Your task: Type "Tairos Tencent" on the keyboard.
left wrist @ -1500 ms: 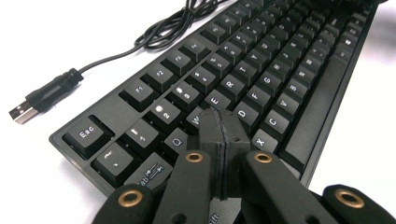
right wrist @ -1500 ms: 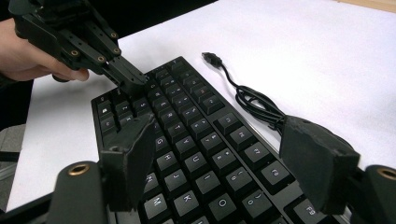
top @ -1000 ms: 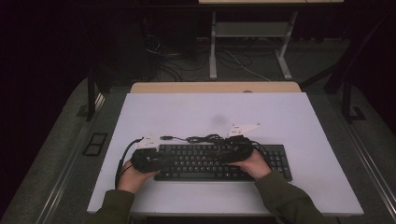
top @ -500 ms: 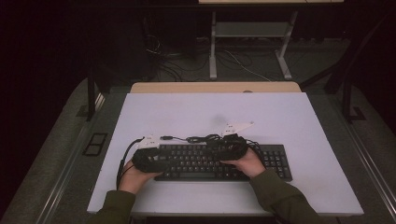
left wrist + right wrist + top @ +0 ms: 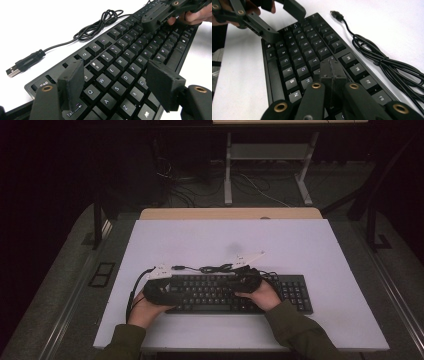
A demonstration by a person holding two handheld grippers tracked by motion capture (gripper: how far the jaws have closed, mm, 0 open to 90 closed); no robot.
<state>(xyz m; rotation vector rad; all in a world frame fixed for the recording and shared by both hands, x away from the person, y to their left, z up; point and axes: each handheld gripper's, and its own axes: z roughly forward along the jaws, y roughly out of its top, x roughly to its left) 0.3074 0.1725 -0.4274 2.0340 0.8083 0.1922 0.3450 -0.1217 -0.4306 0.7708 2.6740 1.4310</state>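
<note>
I have the black keyboard (image 5: pixel 235 293) lying flat under both tongs, long axis running from my left gripper (image 5: pixel 115 82), jaws just opening and empty over QWE, to my right gripper (image 5: pixel 331 68), jaws just closed on nothing, its pads hiding some keys.

Black keyboard (image 5: pixel 220 292) lying flat near table's 6 o'clock edge; coiled cable (image 5: pixel 215 268) at its 12 o'clock, unplugged.

Both forearms reach in from the near edge, hands low and close together. The left gripper (image 5: pixel 115 82) has just been opening, nothing between its jaws. The right gripper (image 5: pixel 331 68) has just closed, jaws pressed together, empty.
</note>
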